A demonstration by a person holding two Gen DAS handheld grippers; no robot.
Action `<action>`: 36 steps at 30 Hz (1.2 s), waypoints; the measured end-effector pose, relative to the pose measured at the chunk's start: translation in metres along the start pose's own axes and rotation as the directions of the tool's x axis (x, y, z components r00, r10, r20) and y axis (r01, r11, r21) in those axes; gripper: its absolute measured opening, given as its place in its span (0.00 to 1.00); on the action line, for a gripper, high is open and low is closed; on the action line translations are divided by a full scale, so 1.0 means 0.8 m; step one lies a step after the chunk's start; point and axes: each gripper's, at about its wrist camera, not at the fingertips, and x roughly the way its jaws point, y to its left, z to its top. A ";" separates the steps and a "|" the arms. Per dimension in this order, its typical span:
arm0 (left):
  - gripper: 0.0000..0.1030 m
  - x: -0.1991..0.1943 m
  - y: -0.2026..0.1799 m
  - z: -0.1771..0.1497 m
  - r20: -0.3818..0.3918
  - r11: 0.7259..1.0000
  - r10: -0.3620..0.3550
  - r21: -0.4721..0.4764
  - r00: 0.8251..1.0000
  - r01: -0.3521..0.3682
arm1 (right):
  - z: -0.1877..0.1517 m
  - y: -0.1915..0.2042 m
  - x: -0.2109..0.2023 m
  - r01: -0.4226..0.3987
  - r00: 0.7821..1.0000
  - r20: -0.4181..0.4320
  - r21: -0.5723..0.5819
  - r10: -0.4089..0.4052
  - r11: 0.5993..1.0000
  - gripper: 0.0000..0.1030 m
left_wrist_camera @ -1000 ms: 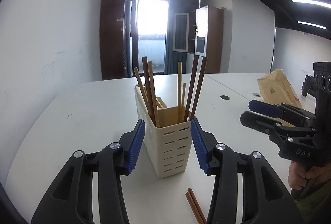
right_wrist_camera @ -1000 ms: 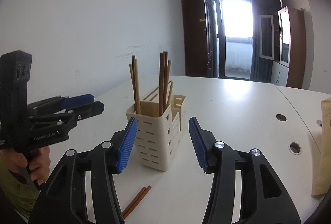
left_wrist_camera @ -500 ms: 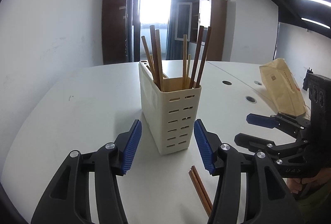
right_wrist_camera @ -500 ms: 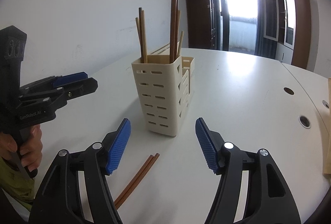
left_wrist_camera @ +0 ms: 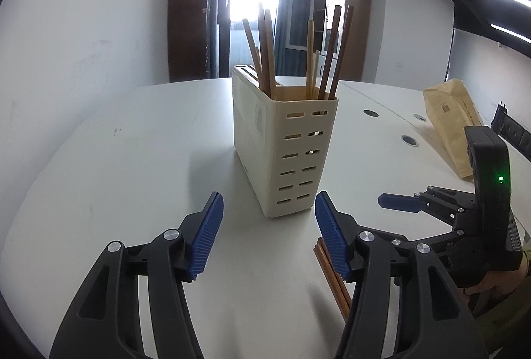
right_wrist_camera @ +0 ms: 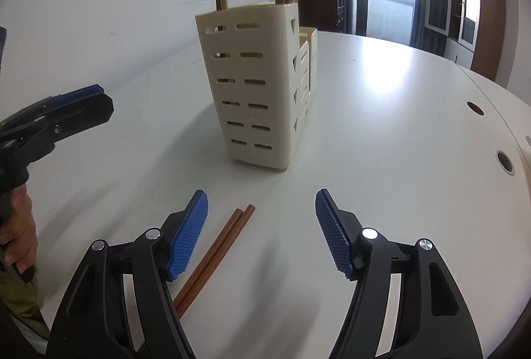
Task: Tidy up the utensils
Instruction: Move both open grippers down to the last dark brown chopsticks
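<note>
A cream slotted utensil holder [left_wrist_camera: 292,153] [right_wrist_camera: 252,87] stands upright on the white table [left_wrist_camera: 132,160], with several wooden chopsticks [left_wrist_camera: 265,53] sticking out of its top. A pair of brown chopsticks [right_wrist_camera: 219,249] [left_wrist_camera: 332,272] lies on the table in front of it. My left gripper [left_wrist_camera: 268,203] faces the holder from just short of it; its jaws are opening and nothing is between them. My right gripper [right_wrist_camera: 261,196] hangs open low over the table. The loose pair lies under its left finger [right_wrist_camera: 186,236], not between the pads.
A brown paper bag [left_wrist_camera: 454,126] lies at the table's right side. Round cable holes [left_wrist_camera: 371,112] [right_wrist_camera: 504,161] dot the tabletop there. A white wall runs close behind the holder on the left. A hand [right_wrist_camera: 18,236] holds the left gripper's handle.
Both grippers have sunk toward the table and tipped downward, the right one more. Both pairs of jaws stand wider. The loose chopstick pair now lies close under the right gripper.
</note>
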 end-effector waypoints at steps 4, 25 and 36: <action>0.57 0.003 0.001 -0.005 -0.005 1.000 0.005 0.007 1.000 -0.005 | -0.005 -0.001 0.019 0.011 0.999 -0.043 0.003 -0.011 1.000 0.65; 0.57 0.017 0.000 -0.019 -0.042 1.000 -0.008 0.018 0.999 0.009 | -0.017 -0.007 0.080 0.067 0.984 -0.166 0.042 -0.059 0.997 0.65; 0.57 0.036 -0.005 -0.027 -0.094 0.999 0.008 0.032 0.996 -0.005 | -0.019 -0.009 0.076 0.095 0.981 -0.170 -0.020 -0.097 0.995 0.39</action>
